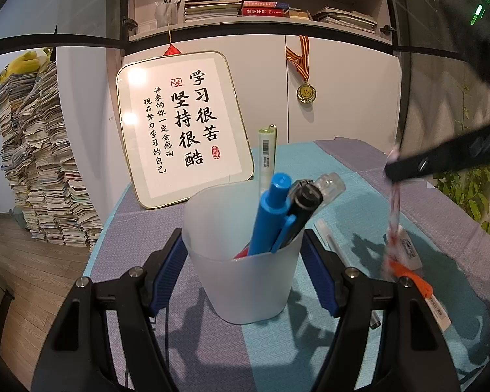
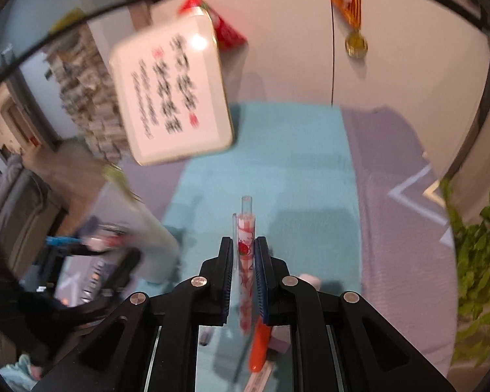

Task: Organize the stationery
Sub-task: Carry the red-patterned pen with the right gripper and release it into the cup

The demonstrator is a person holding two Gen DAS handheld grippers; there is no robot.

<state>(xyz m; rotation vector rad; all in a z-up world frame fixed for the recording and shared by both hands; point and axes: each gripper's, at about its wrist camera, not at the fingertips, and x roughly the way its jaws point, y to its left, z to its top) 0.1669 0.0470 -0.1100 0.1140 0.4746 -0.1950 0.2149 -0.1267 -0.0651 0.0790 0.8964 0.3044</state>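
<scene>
Mid-sort right now: the left gripper (image 1: 243,258) has its jaws on both sides of the frosted cup (image 1: 245,261), blue pads pressed against the cup wall, so it looks gripped and steadied on the counter (image 1: 277,352). The cup already holds a blue pen (image 1: 271,212), a black pen (image 1: 302,207), a clear-capped one (image 1: 330,184) and a pale green pen (image 1: 266,153) standing at the back, plus something red low down that I can't make out.

The right gripper (image 2: 243,261) has its jaws closed on a red-patterned pen (image 2: 246,261), clamped around mid-barrel with the clear end poking out forward. From the left wrist view that pen hangs in the air to the right of the cup and is blurred, so it's probably in motion. Not in the cup yet.

Left on the counter to the right of the cup: an orange-capped pen (image 1: 411,276), a white eraser-looking thing (image 1: 408,248) just beside it, and a thin clear pen (image 1: 326,235) near the cup's base.

So my read is this is the carry step for pen number 5. Next move calls for swinging the held pen over the cup mouth, getting it roughly upright, and finding a gap between the pens already leaning there before letting go. The rim is crowded on the right side, so the free left half is the safer drop spot.
</scene>
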